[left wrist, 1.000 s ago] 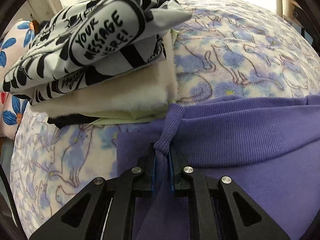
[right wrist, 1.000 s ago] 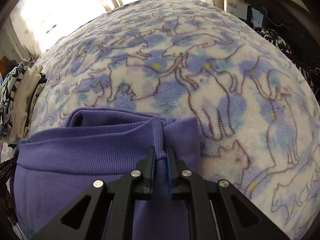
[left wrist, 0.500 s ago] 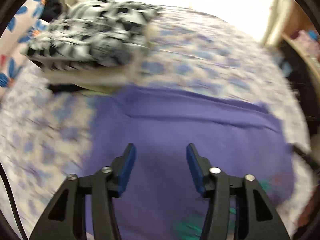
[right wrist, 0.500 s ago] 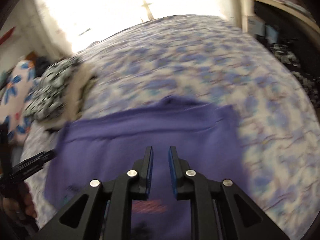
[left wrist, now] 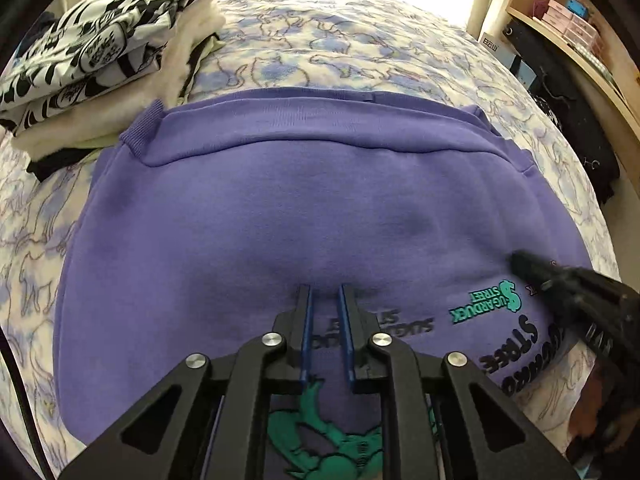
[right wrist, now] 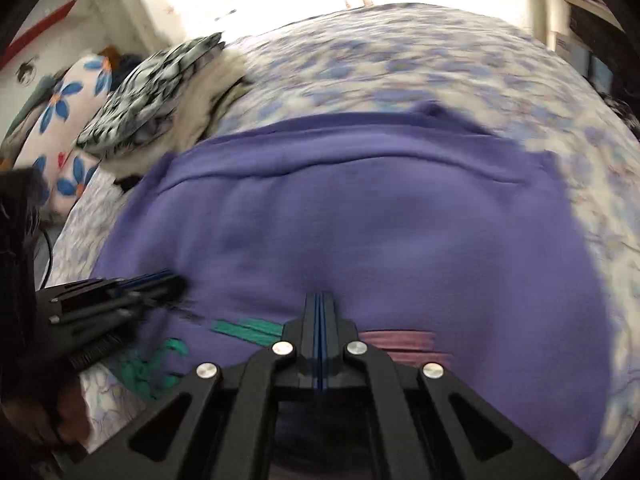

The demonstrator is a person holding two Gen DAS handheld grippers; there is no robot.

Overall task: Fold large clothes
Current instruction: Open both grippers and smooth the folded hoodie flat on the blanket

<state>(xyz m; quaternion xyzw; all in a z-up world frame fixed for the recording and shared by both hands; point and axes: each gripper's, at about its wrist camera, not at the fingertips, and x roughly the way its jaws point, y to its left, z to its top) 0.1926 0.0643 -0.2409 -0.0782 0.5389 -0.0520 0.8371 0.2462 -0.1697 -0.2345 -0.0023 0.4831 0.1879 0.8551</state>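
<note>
Fingers of both grippers angled steeply down over purple sweatshirt (left wrist: pixel 304 208): left (left wrist: pixel 324 292) just narrowed, slim gap; right (right wrist: pixel 320 300) together

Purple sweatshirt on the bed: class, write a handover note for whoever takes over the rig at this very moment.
Left tool: jaws just closed to a narrow slit, nothing between them, tips over the purple sweatshirt.
Right tool: jaws just closed fully, nothing gripped, tips at the cloth.
Sweatshirt: flat on the cat-print blanket, print at the near edge, beside the folded pile.
Done: far edge folded over as a band.
Left: probably fold it smaller, then stack it on the pile.
</note>
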